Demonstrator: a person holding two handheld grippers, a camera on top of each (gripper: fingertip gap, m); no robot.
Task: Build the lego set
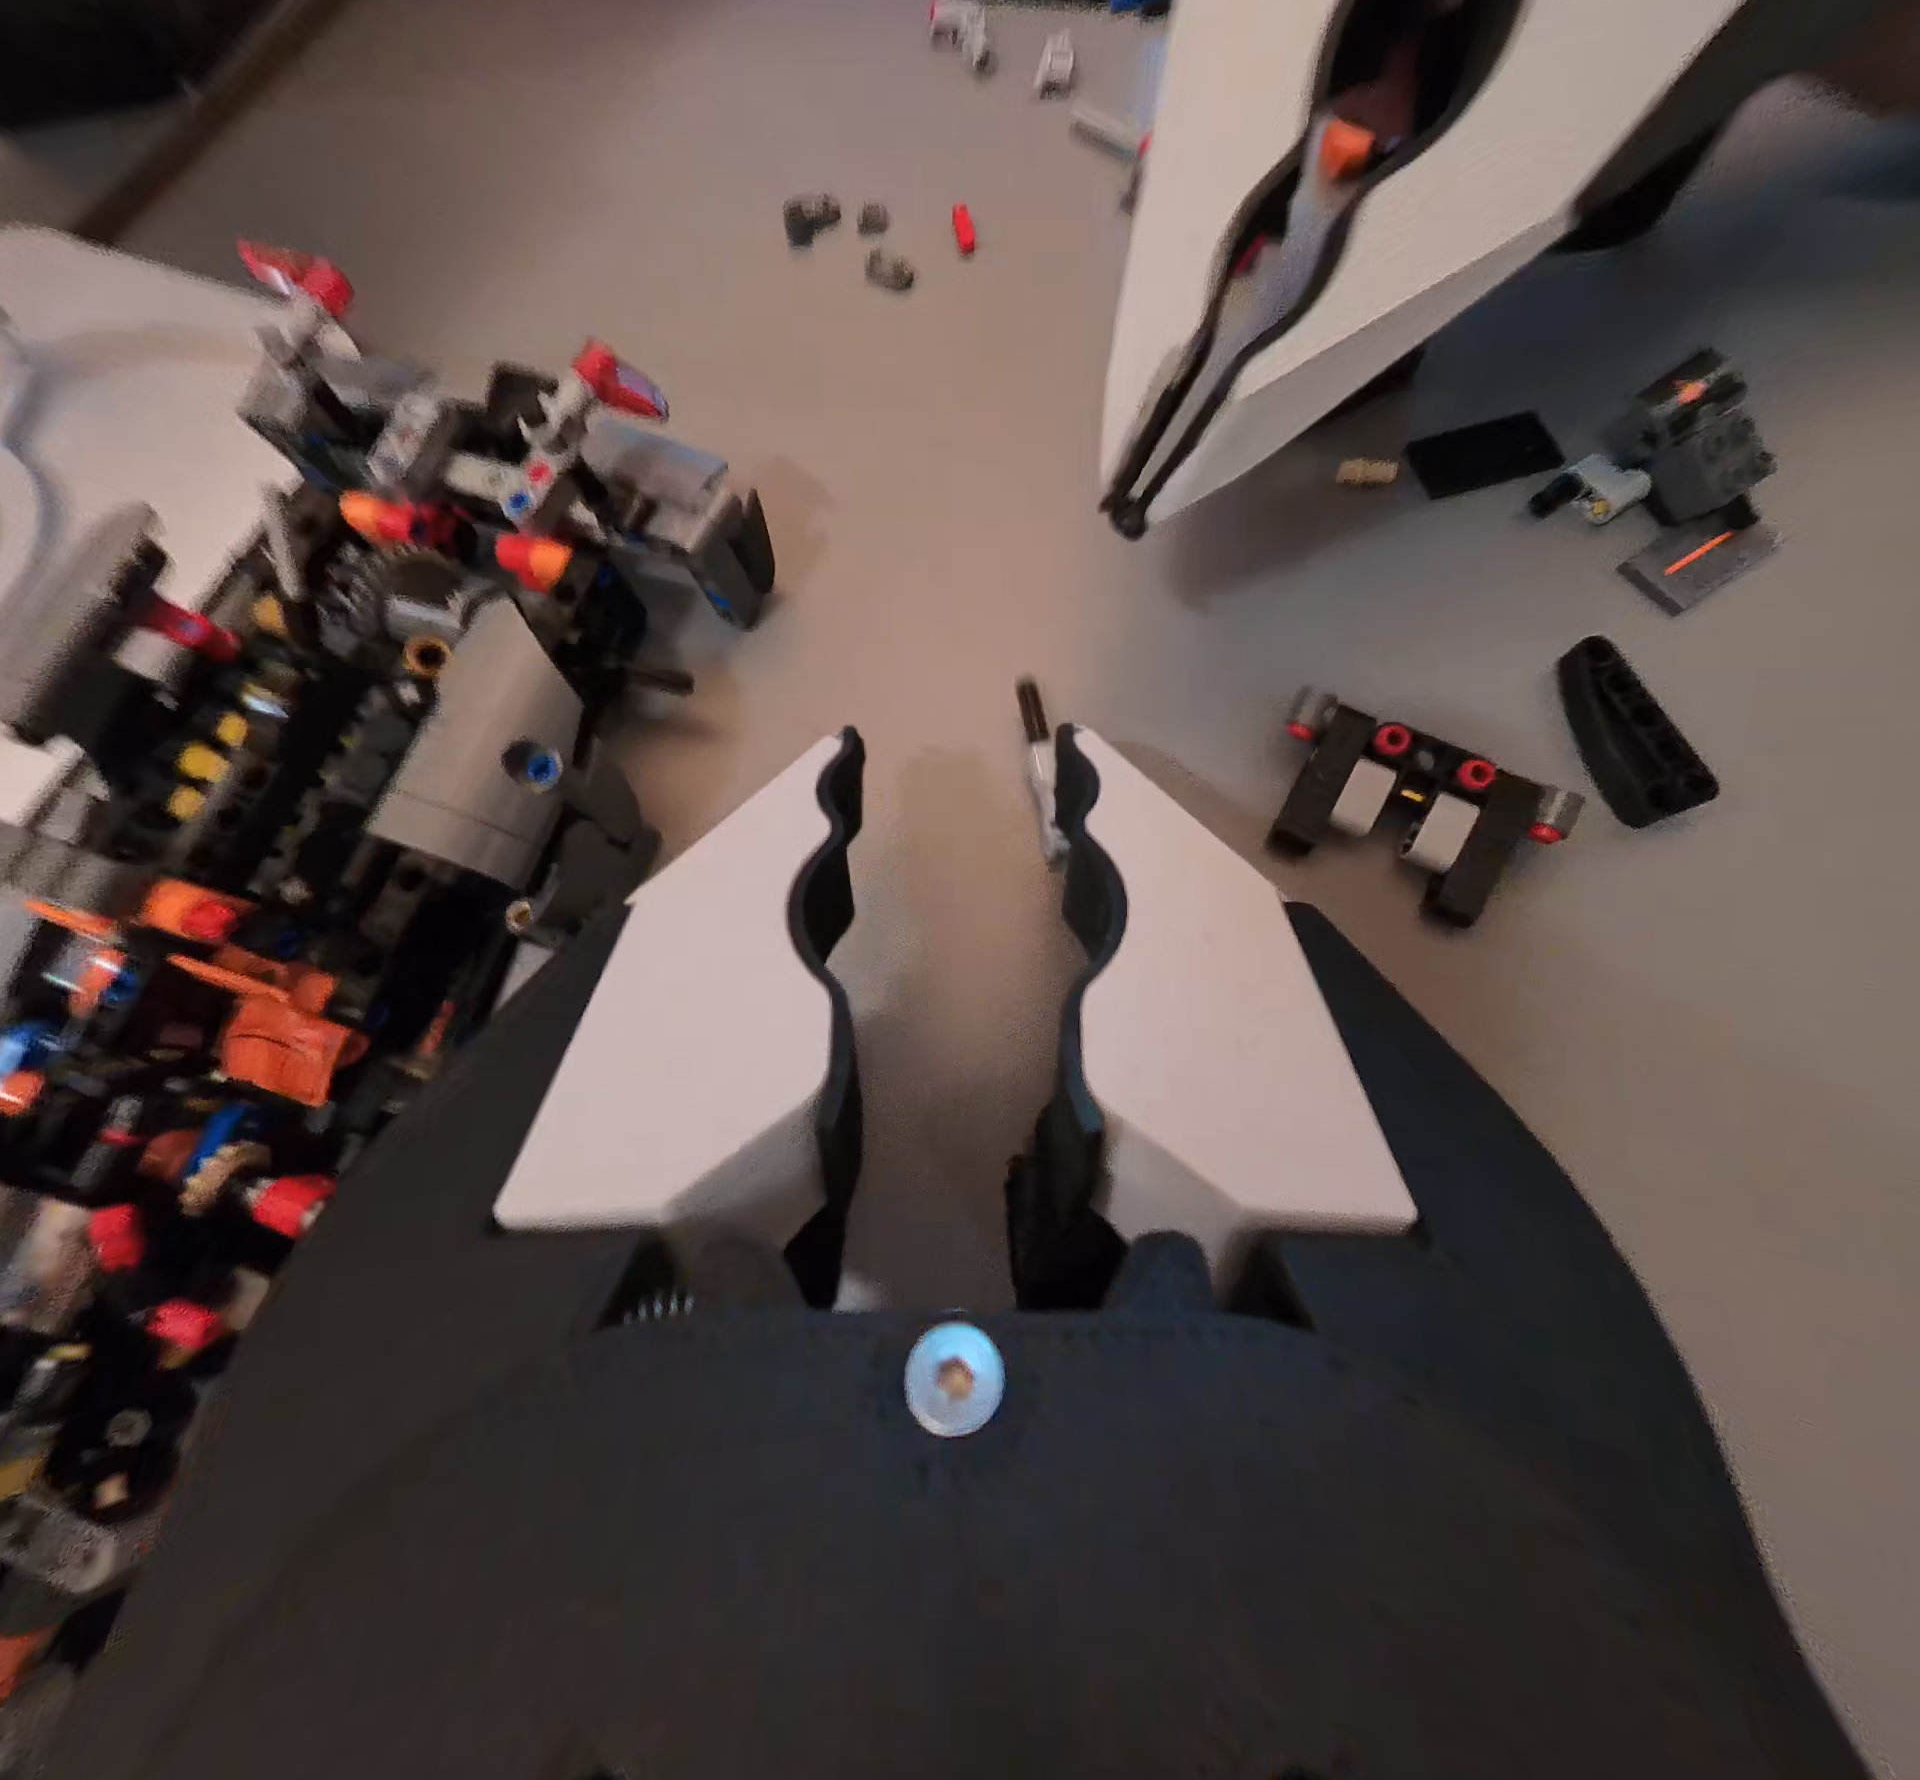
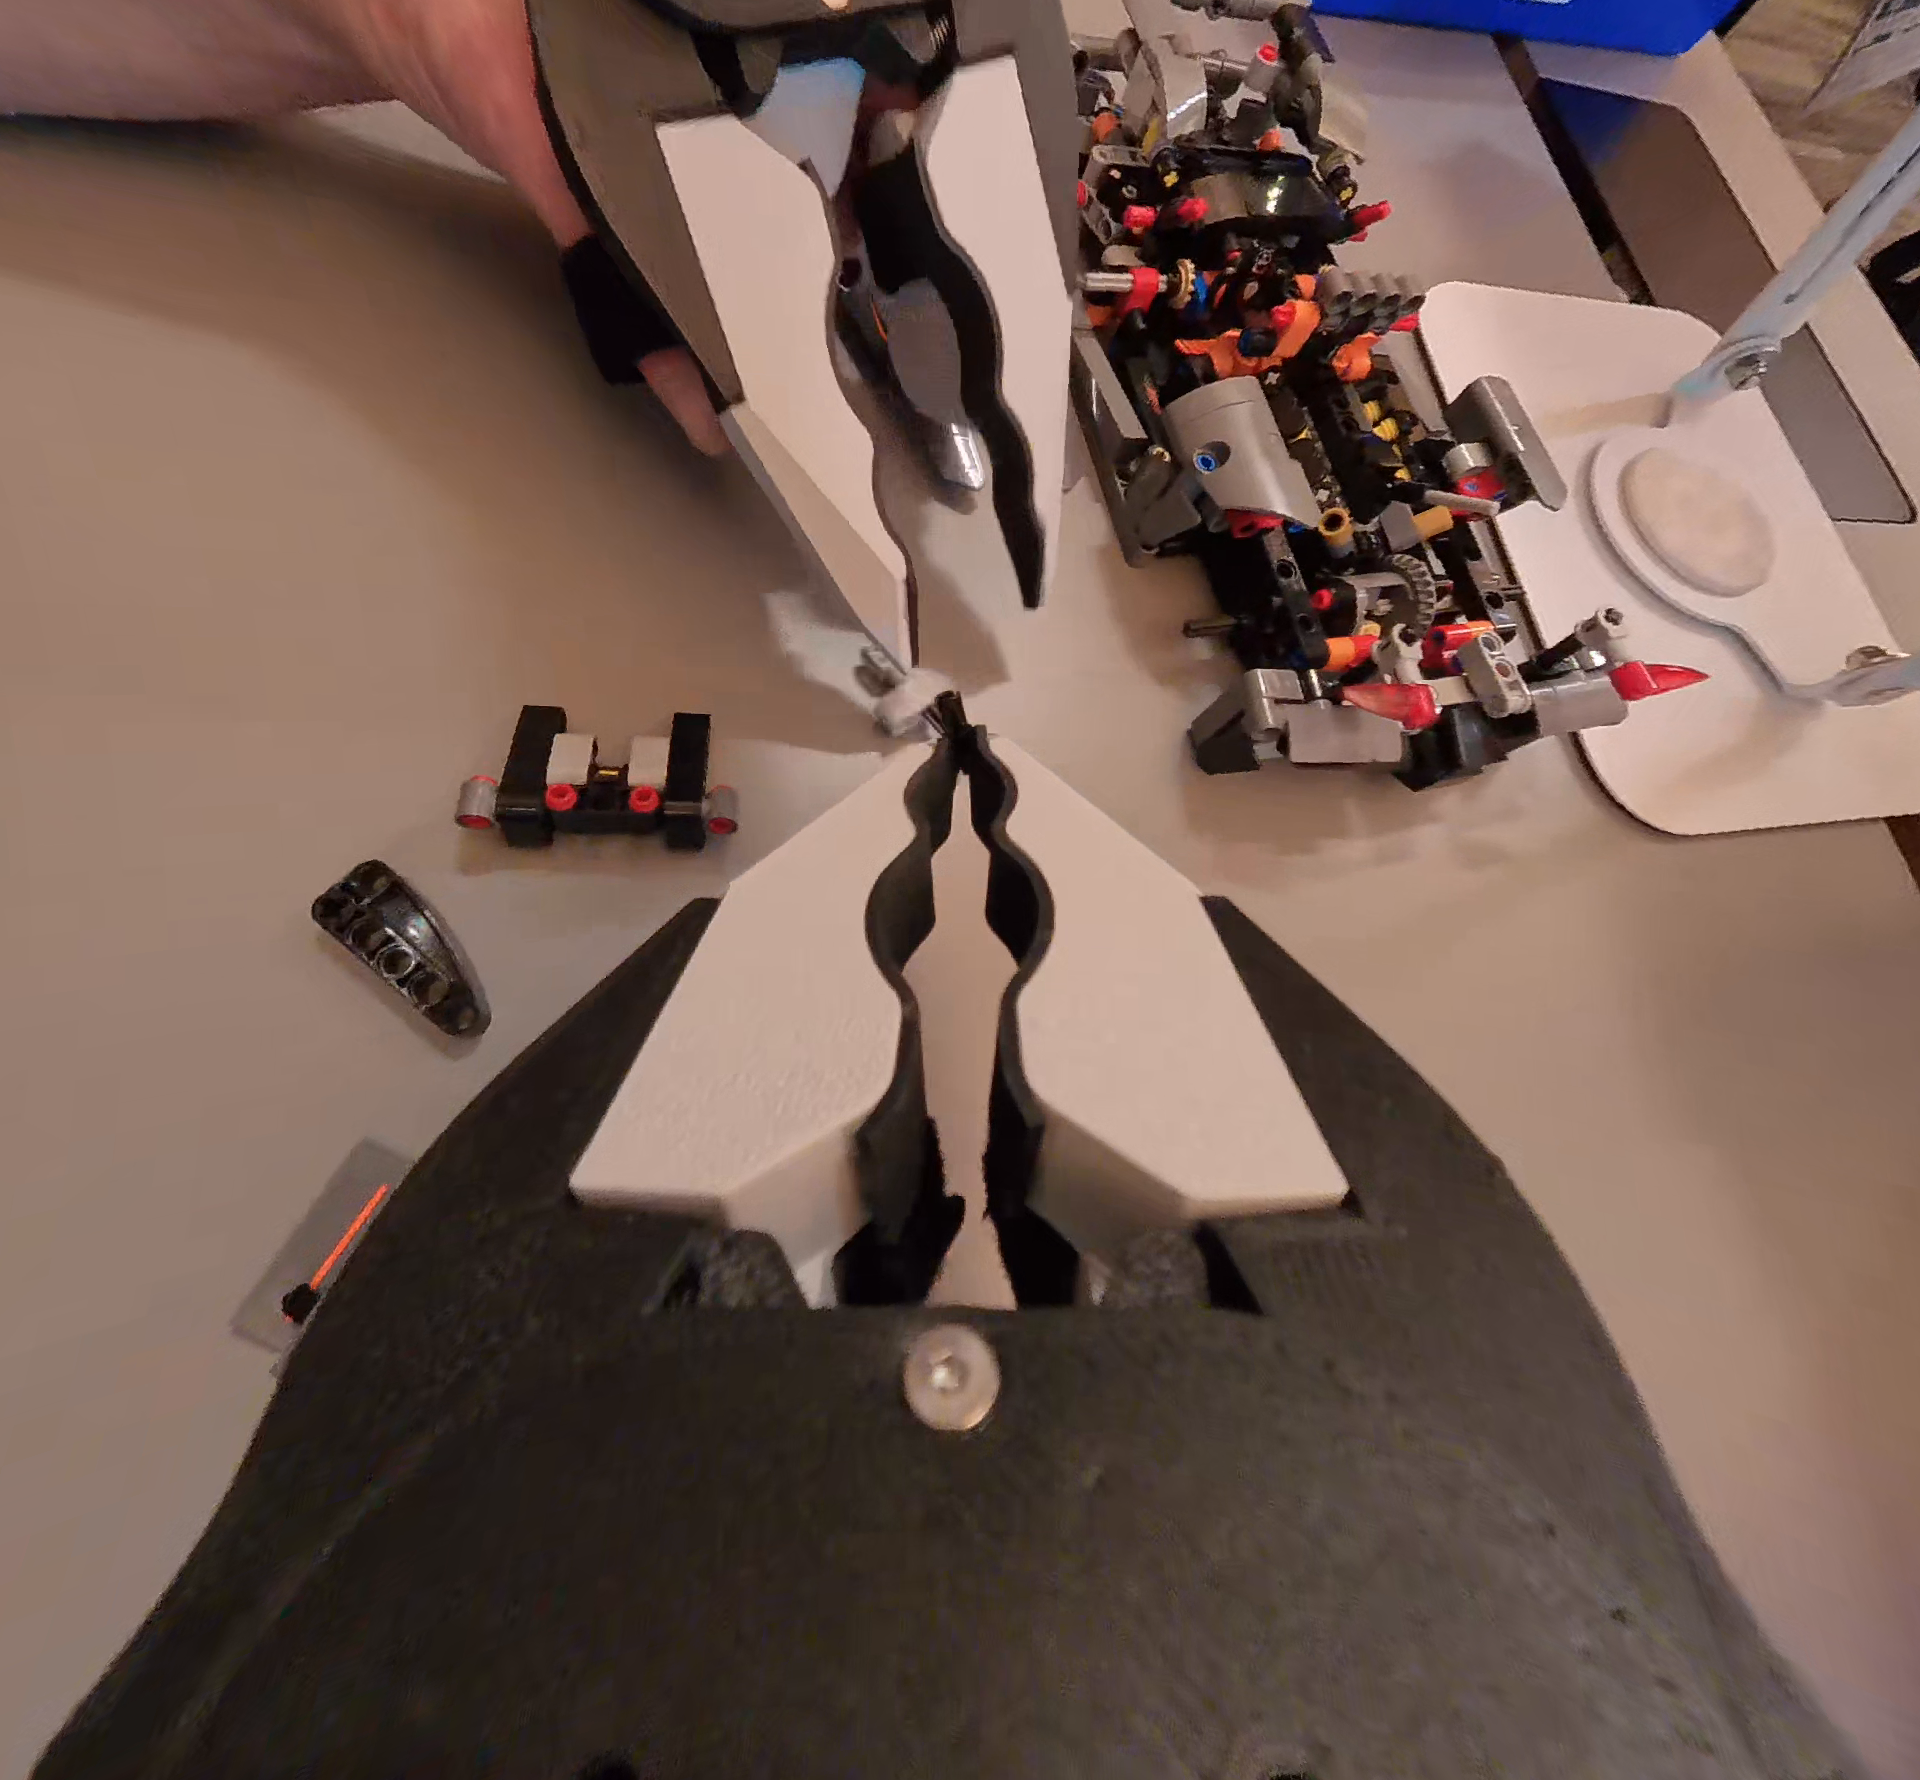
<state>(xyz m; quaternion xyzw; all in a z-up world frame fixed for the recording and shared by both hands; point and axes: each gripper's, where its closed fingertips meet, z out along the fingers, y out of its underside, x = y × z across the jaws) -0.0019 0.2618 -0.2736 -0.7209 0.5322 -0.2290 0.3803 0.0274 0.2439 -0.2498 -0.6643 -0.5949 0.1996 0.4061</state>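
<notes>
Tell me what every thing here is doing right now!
Left tongs, open, clamping nothing.
Right tongs, shut.
Small grey peg, loose beside the left tongs' tip.
Big car model, partly built, resting on the table.
Small black block, put together, lying apart from the car.
Curved black piece, loose, not attached.
</notes>
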